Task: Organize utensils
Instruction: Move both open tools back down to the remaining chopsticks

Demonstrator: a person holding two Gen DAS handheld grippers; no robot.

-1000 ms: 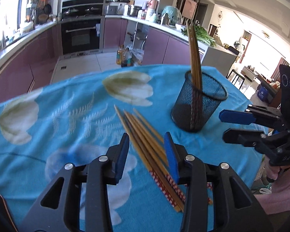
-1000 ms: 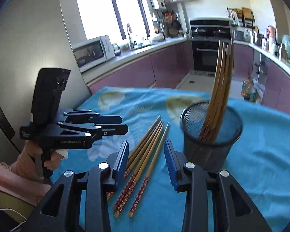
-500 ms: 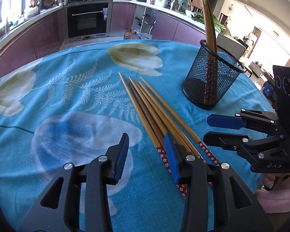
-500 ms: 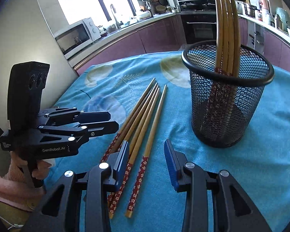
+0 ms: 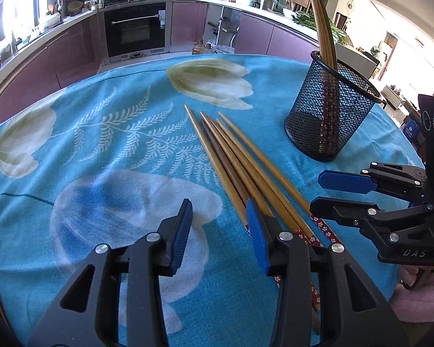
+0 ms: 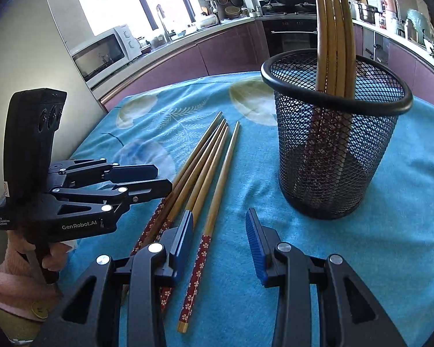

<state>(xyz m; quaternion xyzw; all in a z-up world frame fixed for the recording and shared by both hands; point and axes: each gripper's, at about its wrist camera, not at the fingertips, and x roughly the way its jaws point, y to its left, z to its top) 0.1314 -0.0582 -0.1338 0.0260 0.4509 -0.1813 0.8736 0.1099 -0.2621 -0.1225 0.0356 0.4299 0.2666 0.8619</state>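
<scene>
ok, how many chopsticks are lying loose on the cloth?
5, side by side on the blue cloth beside the mesh cup: chopsticks, the darker one mid-bundle. Overlap may hide another.

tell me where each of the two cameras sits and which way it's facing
Left wrist: sits on the left gripper, looking forward and down across the blue tablecloth at the loose chopsticks, kitchen oven behind; its own open fingers fill the bottom, and the right gripper enters from the right.
Right wrist: sits on the right gripper, facing the mesh cup and the window side; its own open fingers show below, the left gripper and its holding hand at left.
Shared: tablecloth, loose chopsticks, mesh cup holding chopsticks, and each other's gripper.
</scene>
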